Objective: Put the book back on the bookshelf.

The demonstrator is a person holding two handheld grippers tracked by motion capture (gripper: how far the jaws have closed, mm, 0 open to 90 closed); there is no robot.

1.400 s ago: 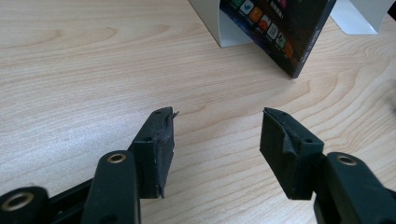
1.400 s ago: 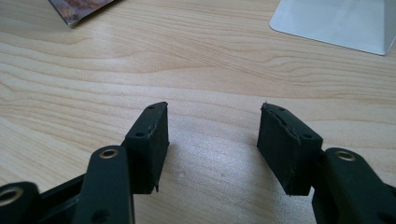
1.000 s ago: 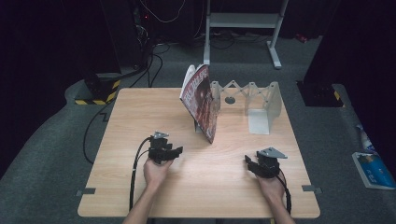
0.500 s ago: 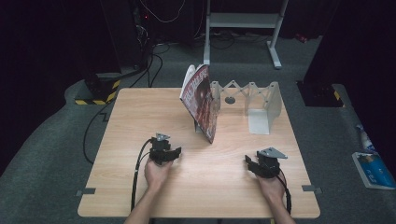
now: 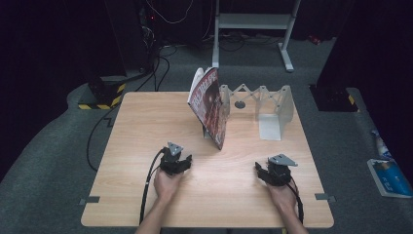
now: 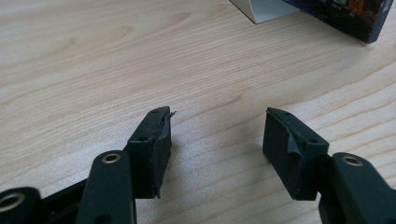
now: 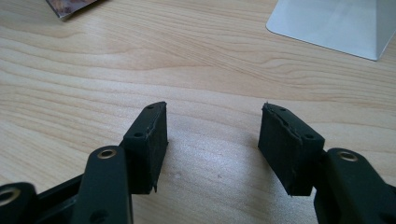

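Note:
A book with a dark red cover (image 5: 209, 105) stands tilted at the back middle of the wooden table (image 5: 146, 126), leaning against a white accordion rack (image 5: 263, 100). My left gripper (image 5: 184, 161) is held low over the table in front of the book. Its jaws are open over bare wood (image 6: 217, 114), with the book's corner (image 6: 345, 16) ahead to the right. My right gripper (image 5: 262, 170) hovers near the front right, also open with nothing between its fingers (image 7: 212, 107). The rack's white foot (image 7: 336, 23) lies ahead of it.
The rack's other white foot (image 6: 261, 11) sits beside the book. Cables (image 5: 97, 141) trail off the table's left side near a yellow-black striped block (image 5: 104, 97). A white stand (image 5: 253, 24) is on the floor behind, and a blue-white packet (image 5: 389, 175) lies on the floor at right.
My left gripper has sunk a little toward the table and edged slightly right. The right gripper, the book and the rack have not moved.

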